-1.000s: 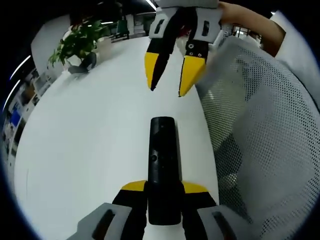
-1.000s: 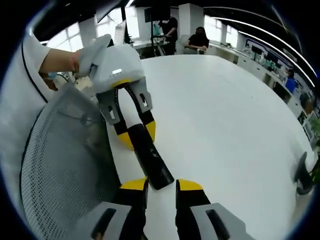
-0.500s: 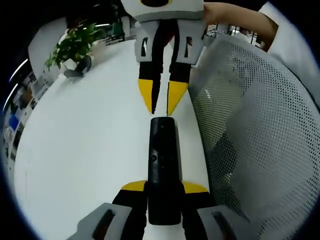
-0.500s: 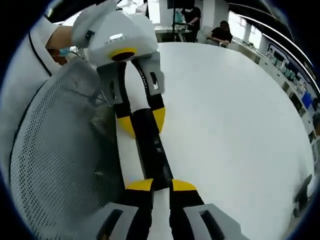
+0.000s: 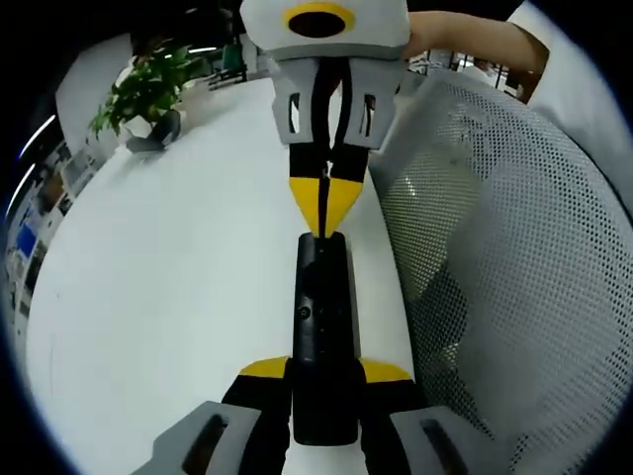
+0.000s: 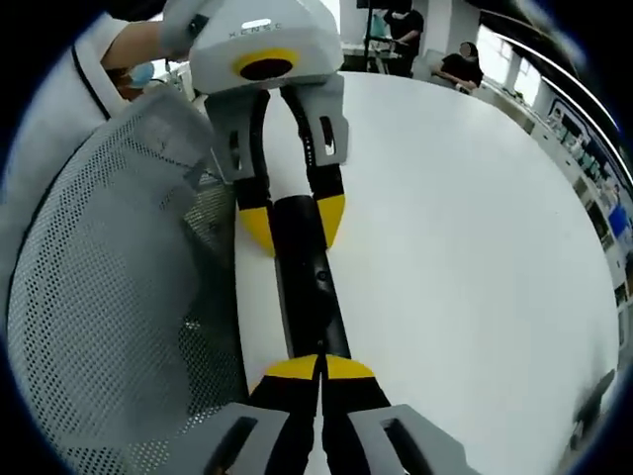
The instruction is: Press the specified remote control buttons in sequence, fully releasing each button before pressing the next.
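A slim black remote control (image 5: 322, 317) lies lengthwise above the white table, with my left gripper (image 5: 324, 372) shut on its near end, a yellow fingertip on each side. In the left gripper view my right gripper (image 5: 323, 212) comes in from the top, shut, and its joined yellow tips touch the remote's far end. In the right gripper view my right gripper (image 6: 318, 365) is shut with its tips on the end of the remote (image 6: 309, 282). The left gripper (image 6: 294, 223) clamps the remote's other end there.
A grey mesh chair back (image 5: 504, 267) stands close along the table's edge (image 5: 404, 297), beside the remote. A potted plant (image 5: 148, 89) sits at the far side of the round white table (image 5: 168, 277). People sit at desks in the background (image 6: 465, 64).
My right gripper has gone from open to shut and has moved onto the end of the remote. The left gripper still holds the remote in the same place.
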